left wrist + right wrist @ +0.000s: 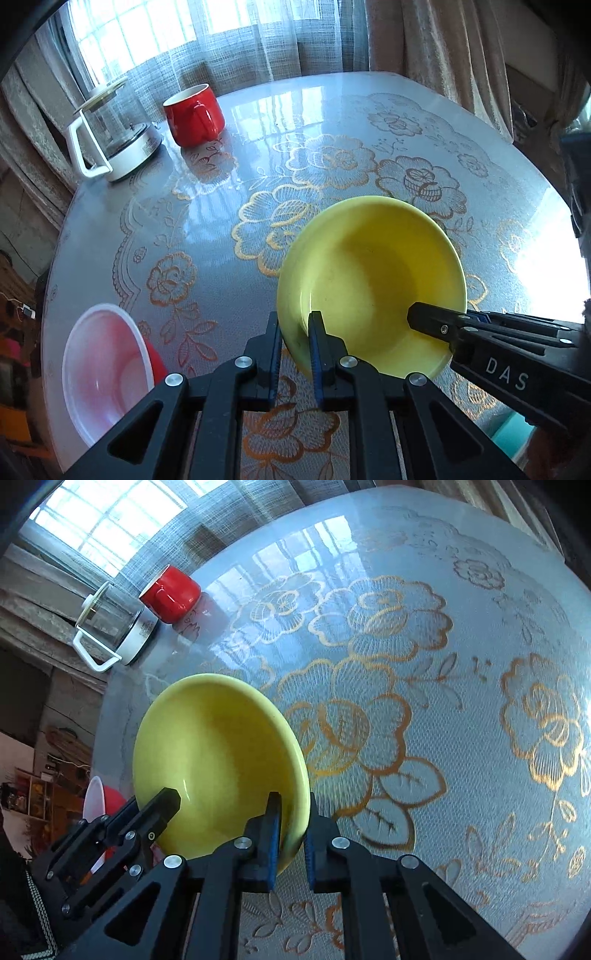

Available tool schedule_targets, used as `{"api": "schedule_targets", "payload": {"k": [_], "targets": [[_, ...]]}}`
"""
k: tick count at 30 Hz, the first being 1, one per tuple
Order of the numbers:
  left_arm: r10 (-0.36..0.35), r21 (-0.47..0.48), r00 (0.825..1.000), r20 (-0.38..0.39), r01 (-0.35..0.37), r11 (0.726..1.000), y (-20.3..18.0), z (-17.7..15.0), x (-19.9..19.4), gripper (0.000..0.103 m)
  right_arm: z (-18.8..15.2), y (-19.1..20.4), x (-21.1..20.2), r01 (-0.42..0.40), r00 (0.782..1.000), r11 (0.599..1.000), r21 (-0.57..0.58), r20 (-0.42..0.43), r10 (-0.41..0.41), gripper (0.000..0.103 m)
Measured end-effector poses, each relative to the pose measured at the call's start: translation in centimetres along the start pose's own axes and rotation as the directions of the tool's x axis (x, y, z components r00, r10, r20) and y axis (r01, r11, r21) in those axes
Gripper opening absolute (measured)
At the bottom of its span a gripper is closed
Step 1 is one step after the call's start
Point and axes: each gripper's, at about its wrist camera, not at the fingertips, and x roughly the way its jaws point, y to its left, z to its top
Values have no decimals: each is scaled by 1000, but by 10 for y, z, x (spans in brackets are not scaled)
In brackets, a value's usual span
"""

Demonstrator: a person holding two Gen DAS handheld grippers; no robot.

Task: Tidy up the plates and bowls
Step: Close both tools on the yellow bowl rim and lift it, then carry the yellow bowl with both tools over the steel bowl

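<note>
- Left wrist view: sits just behind the left gripper (295,325), looks steeply down and forward over the table (332,122) toward the curtained window (147,33); very close to the yellow bowl (369,273).
- Right wrist view: same setup behind the right gripper (293,808), tilted, also very close.
- Shared: yellow bowl, red mug (194,114), glass kettle (114,140), red-and-white bowl (107,373), each other's gripper.
</note>
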Motion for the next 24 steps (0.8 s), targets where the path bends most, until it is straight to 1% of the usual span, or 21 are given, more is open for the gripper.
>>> {"api": "schedule_targets", "payload": {"k": [4,11,24], "targets": [[5,2,1000,14,-5,1000,0,-7,-8,14,-8,4,-6,0,1000,1000,-4,8,0,11],[-12,-15,1000,26,12,1000,5,-18,-22,14,-23,11,-17,-8,1000,1000,-10,23,8,11],[-34,-24,996,83,36,999,12,-40,-60,14,-50,24,-48,-18,997,999,-32,80,21,11]]}}
